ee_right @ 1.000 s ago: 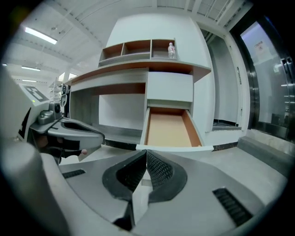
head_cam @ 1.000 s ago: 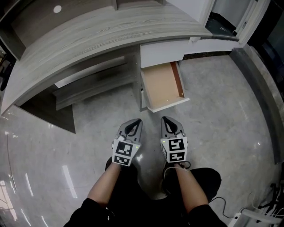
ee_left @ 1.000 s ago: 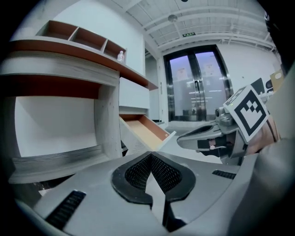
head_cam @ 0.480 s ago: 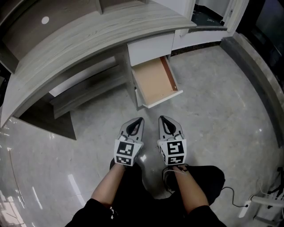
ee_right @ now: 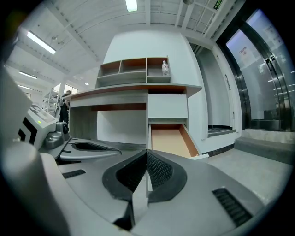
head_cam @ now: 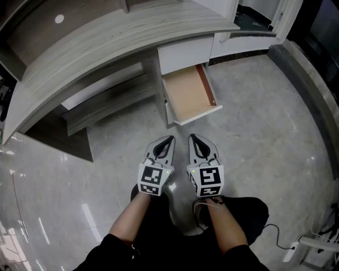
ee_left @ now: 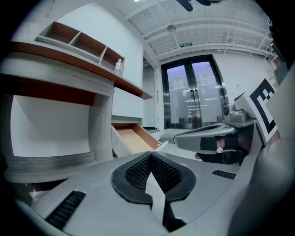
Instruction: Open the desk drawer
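Well, the drawer (head_cam: 189,94) juts open. Our left gripper (head_cam: 168,139) and right gripper (head_cam: 194,138) are closed, empty; stepping forward, we could bump it.

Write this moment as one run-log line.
drawer: open, empty; left gripper: shut, empty; right gripper: shut, empty; both clear of drawer

We note a glossy grey floor (head_cam: 265,137), curved wood-grain desk (head_cam: 106,42), white walls (ee_right: 147,46), ceiling strip light (ee_right: 131,4), glass double doors (ee_left: 193,99) beyond.
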Action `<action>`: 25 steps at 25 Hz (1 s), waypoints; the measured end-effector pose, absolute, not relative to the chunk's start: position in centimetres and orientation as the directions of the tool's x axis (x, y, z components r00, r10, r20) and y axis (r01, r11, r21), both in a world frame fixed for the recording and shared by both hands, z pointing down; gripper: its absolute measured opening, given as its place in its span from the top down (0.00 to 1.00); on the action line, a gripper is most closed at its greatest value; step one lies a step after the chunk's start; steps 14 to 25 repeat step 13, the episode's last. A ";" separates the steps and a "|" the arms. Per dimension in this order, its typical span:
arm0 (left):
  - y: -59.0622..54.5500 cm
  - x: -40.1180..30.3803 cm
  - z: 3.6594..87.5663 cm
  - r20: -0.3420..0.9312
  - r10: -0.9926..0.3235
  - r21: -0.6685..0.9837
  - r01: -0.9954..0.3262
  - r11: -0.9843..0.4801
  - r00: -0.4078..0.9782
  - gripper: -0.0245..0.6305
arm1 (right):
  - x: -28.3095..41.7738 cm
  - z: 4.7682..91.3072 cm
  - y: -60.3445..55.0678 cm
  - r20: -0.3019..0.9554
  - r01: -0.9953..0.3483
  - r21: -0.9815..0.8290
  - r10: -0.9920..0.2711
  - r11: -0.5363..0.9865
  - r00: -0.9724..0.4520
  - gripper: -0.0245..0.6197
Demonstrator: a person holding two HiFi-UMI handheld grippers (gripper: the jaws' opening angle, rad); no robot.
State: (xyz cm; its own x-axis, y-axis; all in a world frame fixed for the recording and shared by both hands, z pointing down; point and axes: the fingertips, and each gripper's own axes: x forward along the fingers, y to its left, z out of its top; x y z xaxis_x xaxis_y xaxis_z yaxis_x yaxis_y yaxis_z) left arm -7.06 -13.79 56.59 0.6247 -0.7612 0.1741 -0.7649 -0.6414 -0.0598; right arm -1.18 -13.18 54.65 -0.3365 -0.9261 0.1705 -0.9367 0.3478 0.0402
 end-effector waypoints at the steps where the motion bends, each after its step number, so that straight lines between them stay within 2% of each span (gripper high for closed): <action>1: -13.8 -7.2 56.6 0.175 -0.763 -0.058 -0.767 -0.638 0.622 0.96 | -1.4 54.6 -13.2 0.169 -0.935 0.040 -0.925 0.352 -0.341 0.95; 25: -12.8 -7.1 56.2 0.165 -0.761 -0.052 -0.765 -0.641 0.627 0.96 | -1.3 54.9 -11.9 0.180 -0.931 0.070 -0.923 0.358 -0.341 0.95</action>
